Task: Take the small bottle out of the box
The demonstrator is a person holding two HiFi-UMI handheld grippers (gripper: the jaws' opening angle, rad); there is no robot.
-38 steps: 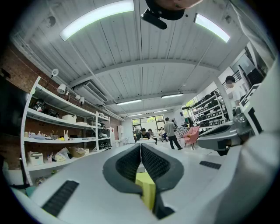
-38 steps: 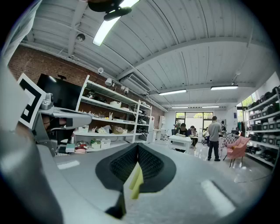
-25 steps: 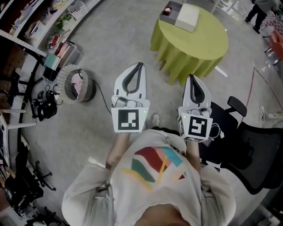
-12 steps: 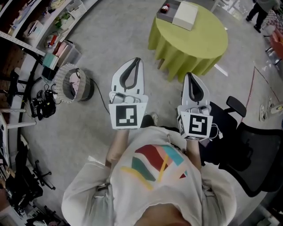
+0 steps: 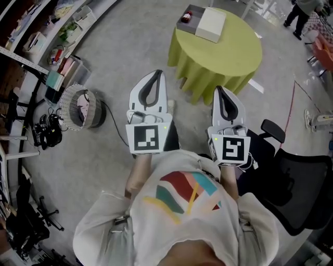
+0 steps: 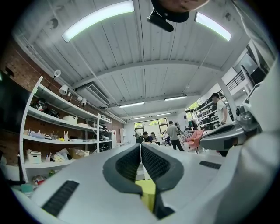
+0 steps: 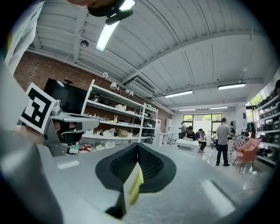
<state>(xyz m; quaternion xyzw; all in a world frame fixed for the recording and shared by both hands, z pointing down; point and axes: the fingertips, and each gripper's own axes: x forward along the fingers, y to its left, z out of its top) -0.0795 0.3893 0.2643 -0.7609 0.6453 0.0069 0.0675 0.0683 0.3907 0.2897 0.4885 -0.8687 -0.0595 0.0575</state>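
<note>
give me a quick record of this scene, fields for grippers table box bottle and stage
left gripper: shut, empty
right gripper: shut, empty
table: round, green cloth, ahead of both grippers
box: dark, open, near table's far edge, white box beside it
small bottle: inside the dark box
stage: bottle not yet taken; grippers short of the table

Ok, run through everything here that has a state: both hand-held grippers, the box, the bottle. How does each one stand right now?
Left hand-held gripper: shut, empty, short of the table.
Right hand-held gripper: shut, empty, short of the table.
Dark box: open on top, on the green table.
Small bottle: inside the dark box, not yet taken out.
White box: flat on the table beside the dark box.
</note>
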